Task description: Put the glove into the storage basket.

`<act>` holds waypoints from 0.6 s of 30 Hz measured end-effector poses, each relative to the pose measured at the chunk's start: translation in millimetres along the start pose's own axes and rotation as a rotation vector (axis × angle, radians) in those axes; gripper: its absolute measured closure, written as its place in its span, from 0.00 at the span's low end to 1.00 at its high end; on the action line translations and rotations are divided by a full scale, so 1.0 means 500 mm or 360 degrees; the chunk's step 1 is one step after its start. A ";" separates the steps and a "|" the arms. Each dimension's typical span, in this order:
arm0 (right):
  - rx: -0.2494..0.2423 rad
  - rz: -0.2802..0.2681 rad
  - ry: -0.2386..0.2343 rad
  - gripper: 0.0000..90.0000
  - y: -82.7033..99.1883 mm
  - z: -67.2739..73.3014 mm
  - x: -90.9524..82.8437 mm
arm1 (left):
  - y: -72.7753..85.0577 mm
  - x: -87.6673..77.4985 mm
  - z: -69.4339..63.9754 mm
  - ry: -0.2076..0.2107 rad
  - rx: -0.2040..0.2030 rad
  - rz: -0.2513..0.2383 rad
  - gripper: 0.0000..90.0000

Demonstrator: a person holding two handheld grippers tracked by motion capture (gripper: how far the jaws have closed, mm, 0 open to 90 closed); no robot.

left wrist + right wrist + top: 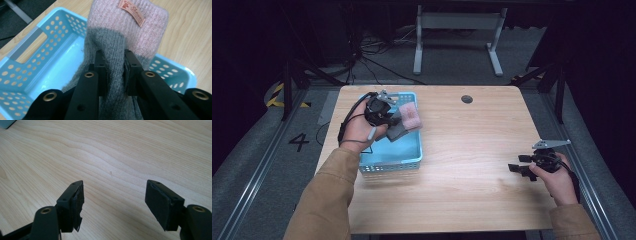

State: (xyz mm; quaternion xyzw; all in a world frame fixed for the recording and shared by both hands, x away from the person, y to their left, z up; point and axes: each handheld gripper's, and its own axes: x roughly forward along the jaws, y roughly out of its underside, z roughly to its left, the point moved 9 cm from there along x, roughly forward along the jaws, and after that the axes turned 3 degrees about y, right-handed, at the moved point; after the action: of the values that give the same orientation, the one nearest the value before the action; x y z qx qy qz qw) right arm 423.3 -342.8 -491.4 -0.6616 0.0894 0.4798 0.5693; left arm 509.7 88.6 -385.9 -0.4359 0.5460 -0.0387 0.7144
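Left tool (113, 72) is clenched on a grey and pink knitted sock (120, 45), holding it above the light blue basket (409, 155) at the bench's (472, 165) left side. Right tool (113, 202) hovers low over bare wood, jaws spread wide apart, gripping nothing.

A knitted sock (125, 32) in two colour blocks: pale pink at the cuff, grey below, with a small orange-brown label (131, 12) bearing white lettering. A light blue plastic basket (37, 50) patterned with rows of round holes. A pale wood-grain worktop (472, 150). Both grippers are black, left gripper (113, 72) and right gripper (113, 202), with brass-coloured rivets. The person's sleeves (324, 200) are tan.
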 end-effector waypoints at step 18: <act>0.0026 0.0002 0.0023 0.34 0.018 -0.005 -0.012 | 0.040 0.067 0.050 -0.0003 -0.0067 0.0060 0.85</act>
State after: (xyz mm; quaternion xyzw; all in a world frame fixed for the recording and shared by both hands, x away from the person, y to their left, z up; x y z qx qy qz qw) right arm 415.7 -350.3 -493.2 -0.6603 0.0979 0.4745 0.5738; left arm 534.9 97.7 -423.5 -0.4405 0.5542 -0.0132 0.7062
